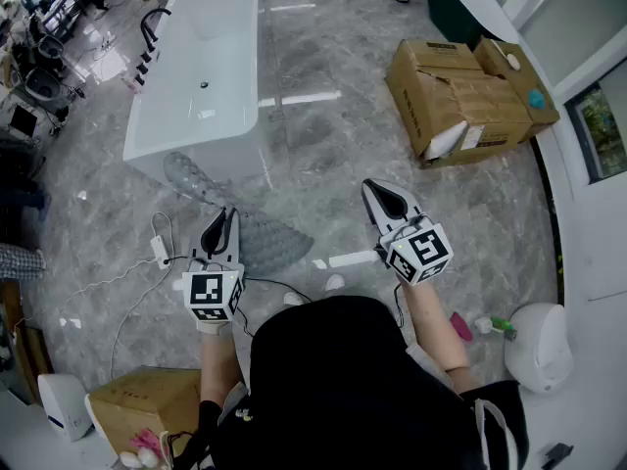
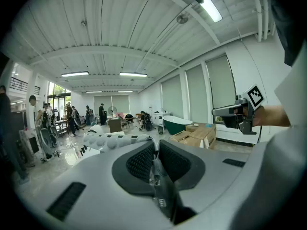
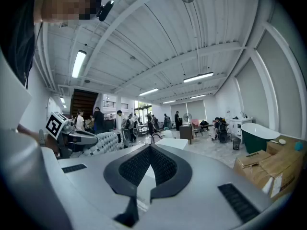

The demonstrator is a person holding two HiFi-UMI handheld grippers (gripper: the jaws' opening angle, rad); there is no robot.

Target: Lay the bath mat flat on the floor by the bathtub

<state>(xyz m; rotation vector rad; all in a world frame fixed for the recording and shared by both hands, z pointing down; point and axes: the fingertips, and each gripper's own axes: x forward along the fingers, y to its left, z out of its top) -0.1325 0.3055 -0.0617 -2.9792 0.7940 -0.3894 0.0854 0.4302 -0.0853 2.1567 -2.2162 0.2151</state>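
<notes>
My left tongs are clamped on one edge of the translucent grey, bubble-textured bath mat. In the left gripper view a thin clear strip of it is pinched between the black ribbed pads, and the rest curls away to the left as a pale, knobbly roll. From the head view the mat runs from those tongs up towards the near corner of the white freestanding bathtub, above the grey marble floor. It is rumpled rather than flat, and I cannot tell whether its far end touches the floor. The right gripper view shows the same thing from the side: the left tongs are raised, with the mat bunched just beyond them. My right tongs are closed and empty — in their own view the two black pads meet at the tip with nothing between them. They are held level with the left tongs, off to the right and well apart from the mat. A stack of torn brown cardboard boxes lies on the floor to the right of the tub, and a small white plug block with trailing cables sits on the floor just left of my left tongs.
</notes>
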